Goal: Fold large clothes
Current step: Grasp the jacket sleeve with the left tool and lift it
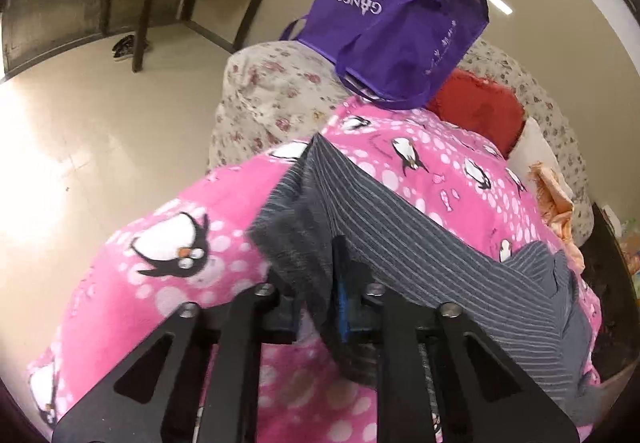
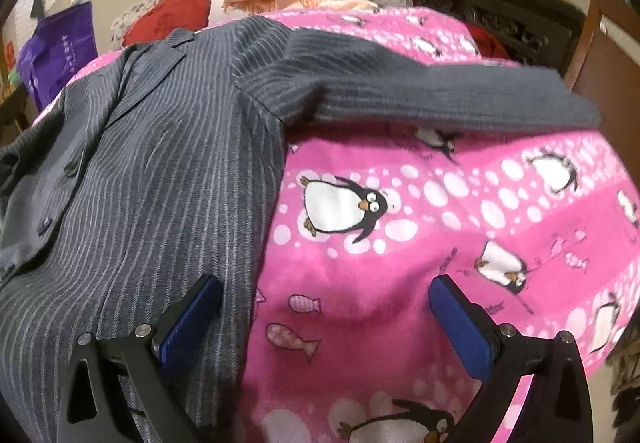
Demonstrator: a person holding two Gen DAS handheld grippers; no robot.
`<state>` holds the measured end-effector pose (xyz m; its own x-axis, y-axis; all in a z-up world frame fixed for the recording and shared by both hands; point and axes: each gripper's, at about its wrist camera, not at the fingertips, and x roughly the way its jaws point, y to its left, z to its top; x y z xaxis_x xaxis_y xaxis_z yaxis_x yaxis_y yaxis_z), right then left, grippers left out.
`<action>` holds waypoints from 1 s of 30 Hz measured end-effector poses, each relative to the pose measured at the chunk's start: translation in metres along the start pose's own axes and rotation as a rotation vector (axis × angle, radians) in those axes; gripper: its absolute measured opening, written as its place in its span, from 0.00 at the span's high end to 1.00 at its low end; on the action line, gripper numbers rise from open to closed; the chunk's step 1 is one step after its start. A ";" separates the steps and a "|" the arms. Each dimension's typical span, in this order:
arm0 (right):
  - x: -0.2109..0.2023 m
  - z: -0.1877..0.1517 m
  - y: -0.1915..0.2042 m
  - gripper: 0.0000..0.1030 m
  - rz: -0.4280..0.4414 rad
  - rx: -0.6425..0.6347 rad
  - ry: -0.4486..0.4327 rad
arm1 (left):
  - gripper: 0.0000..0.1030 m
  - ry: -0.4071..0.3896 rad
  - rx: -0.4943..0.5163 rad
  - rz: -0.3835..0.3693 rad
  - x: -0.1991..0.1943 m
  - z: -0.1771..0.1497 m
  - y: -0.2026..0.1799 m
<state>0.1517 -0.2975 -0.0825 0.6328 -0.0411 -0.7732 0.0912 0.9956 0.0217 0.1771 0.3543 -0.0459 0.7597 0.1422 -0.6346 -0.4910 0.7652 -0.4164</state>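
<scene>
Left gripper (image 1: pixel 320 307): jaws clenched on the grey pinstriped jacket (image 2: pixel 132 171) sleeve.
Right gripper (image 2: pixel 326 317): jaws released, above the penguin blanket (image 2: pixel 440 211).

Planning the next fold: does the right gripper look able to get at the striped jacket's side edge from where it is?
Probably yes: the right gripper is open, the striped jacket edge lies uncovered between its fingers.

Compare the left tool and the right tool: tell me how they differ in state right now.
The left tool is shut, its blue pads clamped on the grey striped jacket's sleeve; the right tool stands wide open and grips nothing. The left tool's fingers hide in cloth; the right tool's fingers are bare, one over the jacket's edge, one over the pink penguin blanket. Both have black frames and blue pads.
</scene>
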 end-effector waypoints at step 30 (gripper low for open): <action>-0.030 -0.028 -0.041 0.00 -0.035 0.193 -0.021 | 0.97 0.213 0.669 -0.426 -0.017 -0.209 -0.395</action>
<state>0.1078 -0.3349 -0.0778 0.6422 -0.0793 -0.7624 0.2577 0.9591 0.1173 0.2685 -0.0817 -0.0068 0.6933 -0.3159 -0.6478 0.2307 0.9488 -0.2157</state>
